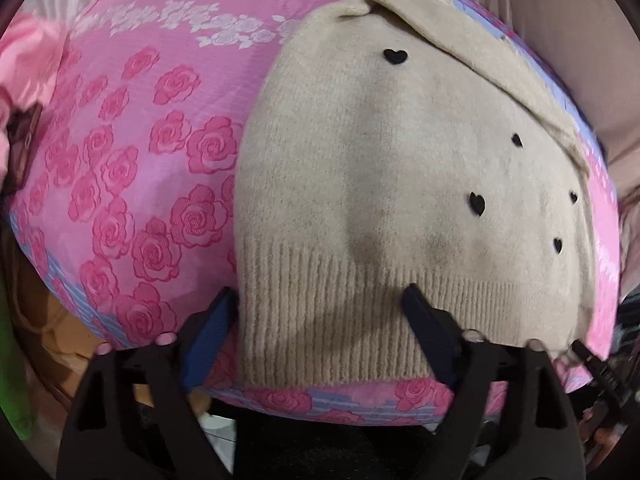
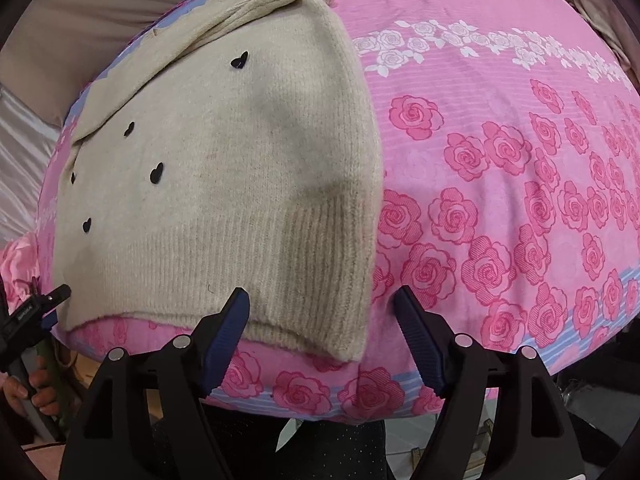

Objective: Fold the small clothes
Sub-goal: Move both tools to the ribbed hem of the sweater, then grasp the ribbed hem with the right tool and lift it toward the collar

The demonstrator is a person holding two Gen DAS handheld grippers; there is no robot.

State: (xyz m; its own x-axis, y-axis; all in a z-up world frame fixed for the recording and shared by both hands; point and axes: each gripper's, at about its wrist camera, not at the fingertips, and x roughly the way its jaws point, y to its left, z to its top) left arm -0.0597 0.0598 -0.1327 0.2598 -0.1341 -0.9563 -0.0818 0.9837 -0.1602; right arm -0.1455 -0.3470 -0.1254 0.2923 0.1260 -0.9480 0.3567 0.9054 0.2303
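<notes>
In the left wrist view, a bunched pink cloth (image 1: 28, 68) lies at the far left edge, beside a dark brown object (image 1: 24, 148) too blurred to identify. The rose-print sheet (image 1: 132, 168) covers the surface from there to the middle. On its right half lies the cream sweater (image 1: 380, 168), flat, folded into a narrow shape, with small black hearts (image 1: 395, 55) scattered over its right side and a ribbed hem nearest the camera. A sleeve (image 1: 472, 44) lies folded diagonally across the top right. The left gripper (image 1: 320, 302) points down at the hem's left corner with its jaws apart: the left finger (image 1: 208, 340) stands just off the sweater's left edge on the sheet, the right finger (image 1: 428, 320) over the ribbing. The pads do not press the knit. At the far right, the tip of the other gripper shows at the sweater's right corner.

In the right wrist view, a hand (image 2: 28, 392) grips the left tool's handle at the bottom left. The sweater (image 2: 224, 184) fills the left half, the sheet (image 2: 520, 160) the right. The right gripper (image 2: 322, 304) straddles the hem's right corner, jaws spread, one finger (image 2: 228, 328) over the ribbing and the other (image 2: 420, 340) on bare sheet. Nothing is clamped.
</notes>
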